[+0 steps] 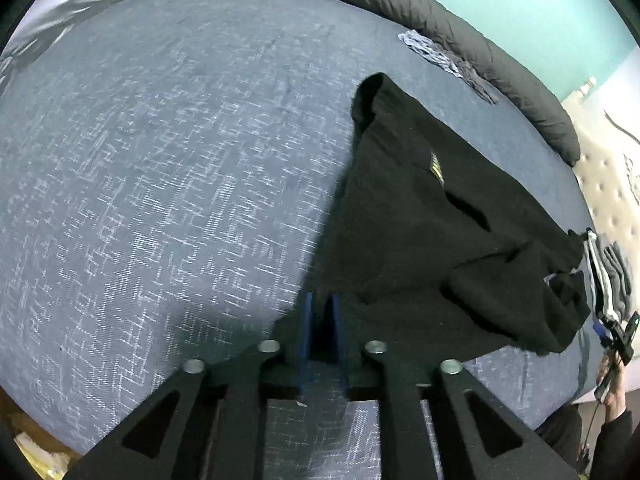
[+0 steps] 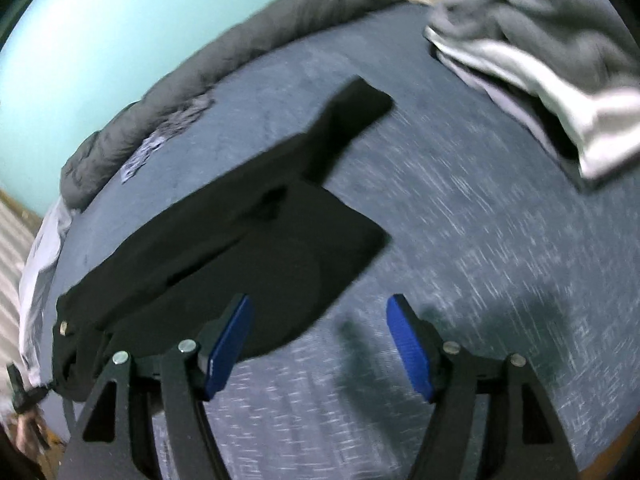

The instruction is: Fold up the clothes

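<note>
A blue-grey bed point(image 1: 160, 160) carries the black garment point(image 1: 440, 220), long axis running away from the left tool point(image 1: 322, 312), pinched on its near hem; right tool point(image 2: 320, 344) gapes empty beside it.

We see a black garment point(image 1: 436, 216) with a small yellow mark, on a blue-grey bed cover point(image 1: 160, 184) with white crosshatch flecks; our tongs' pads point(image 2: 232, 344) are blue.

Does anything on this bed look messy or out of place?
The black garment lies crooked and bunched instead of flat, one narrow end sticking out. A crumpled patterned cloth sits against the rolled dark blanket. Nothing looks spilled or damaged.
</note>
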Motion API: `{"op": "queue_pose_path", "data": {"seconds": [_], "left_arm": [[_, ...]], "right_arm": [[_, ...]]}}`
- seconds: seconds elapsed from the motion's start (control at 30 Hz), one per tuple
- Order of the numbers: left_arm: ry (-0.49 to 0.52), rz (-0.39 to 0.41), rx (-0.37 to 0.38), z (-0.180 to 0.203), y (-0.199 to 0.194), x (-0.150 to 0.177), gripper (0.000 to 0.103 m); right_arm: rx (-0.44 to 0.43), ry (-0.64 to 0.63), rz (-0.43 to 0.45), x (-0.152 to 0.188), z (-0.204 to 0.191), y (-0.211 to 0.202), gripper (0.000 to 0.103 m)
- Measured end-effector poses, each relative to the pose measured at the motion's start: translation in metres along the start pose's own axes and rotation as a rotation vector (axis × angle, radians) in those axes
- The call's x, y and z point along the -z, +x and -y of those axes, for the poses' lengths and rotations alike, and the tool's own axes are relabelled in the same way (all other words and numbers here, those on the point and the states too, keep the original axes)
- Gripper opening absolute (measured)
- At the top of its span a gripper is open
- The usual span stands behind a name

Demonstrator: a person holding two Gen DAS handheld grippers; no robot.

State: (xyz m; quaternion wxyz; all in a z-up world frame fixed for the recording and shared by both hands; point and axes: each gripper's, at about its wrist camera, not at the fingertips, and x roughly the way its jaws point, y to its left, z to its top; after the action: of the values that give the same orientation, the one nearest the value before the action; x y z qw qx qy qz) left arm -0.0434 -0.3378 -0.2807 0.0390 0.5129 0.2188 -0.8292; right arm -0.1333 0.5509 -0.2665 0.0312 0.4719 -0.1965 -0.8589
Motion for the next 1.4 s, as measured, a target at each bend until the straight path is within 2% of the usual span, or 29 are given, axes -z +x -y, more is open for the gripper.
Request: {"op": "queue_pose_path", "data": {"seconds": [0.07, 0.13, 0.2, 0.23, 0.37, 0.5, 0.57, 0.7, 0.77, 0.83, 0.93, 0.97, 1.03, 1.2, 1.4], "left_arm": [[-0.014, 0.0, 0.008, -0.002, -0.001, 0.0, 0.041], [-0.029, 0.001, 0.015, -0.005, -0.001, -0.001, 0.042], [-0.043, 0.001, 0.023, -0.007, -0.002, -0.001, 0.055], [-0.051, 0.002, 0.027, -0.008, -0.002, -0.001, 0.058], [-0.068, -0.015, 0.069, -0.008, 0.007, 0.0, 0.059], [-0.04, -0.037, 0.046, -0.002, 0.023, 0.004, 0.059], [-0.032, -0.035, 0.036, -0.001, 0.028, 0.004, 0.059], [-0.026, -0.048, 0.029, 0.002, 0.038, 0.003, 0.032], [-0.006, -0.048, 0.012, 0.006, 0.039, 0.003, 0.03], [0.012, -0.047, -0.003, 0.01, 0.039, 0.002, 0.027], [0.018, -0.047, -0.009, 0.012, 0.036, -0.001, 0.023], [0.018, -0.047, -0.009, 0.012, 0.035, -0.001, 0.022], [0.018, -0.047, -0.011, 0.011, 0.033, -0.002, 0.022], [0.006, -0.046, -0.018, 0.009, 0.031, -0.004, 0.021], [0.001, -0.044, -0.01, 0.011, 0.032, -0.003, 0.019]], "right_arm": [[-0.003, 0.045, -0.015, -0.001, 0.011, 0.007, 0.071], [-0.016, 0.084, -0.025, -0.003, 0.018, 0.014, 0.07], [-0.023, 0.101, -0.031, -0.007, 0.021, 0.019, 0.071], [-0.023, 0.101, -0.037, -0.008, 0.021, 0.022, 0.071], [-0.03, 0.107, -0.058, -0.013, 0.022, 0.037, 0.071], [-0.039, 0.137, -0.062, -0.018, 0.027, 0.049, 0.071], [-0.05, 0.147, -0.054, -0.021, 0.028, 0.052, 0.071], [-0.059, 0.141, -0.055, -0.027, 0.028, 0.059, 0.07], [-0.066, 0.141, -0.06, -0.03, 0.029, 0.064, 0.069], [-0.082, 0.151, -0.055, -0.031, 0.031, 0.067, 0.055], [-0.092, 0.142, -0.044, -0.034, 0.032, 0.067, 0.025], [-0.09, 0.133, -0.034, -0.034, 0.031, 0.064, 0.01], [-0.085, 0.114, -0.011, -0.037, 0.03, 0.055, 0.006], [-0.062, 0.057, 0.094, -0.053, 0.028, 0.006, 0.005], [0.047, -0.009, 0.204, -0.077, 0.051, -0.064, 0.005]]}}
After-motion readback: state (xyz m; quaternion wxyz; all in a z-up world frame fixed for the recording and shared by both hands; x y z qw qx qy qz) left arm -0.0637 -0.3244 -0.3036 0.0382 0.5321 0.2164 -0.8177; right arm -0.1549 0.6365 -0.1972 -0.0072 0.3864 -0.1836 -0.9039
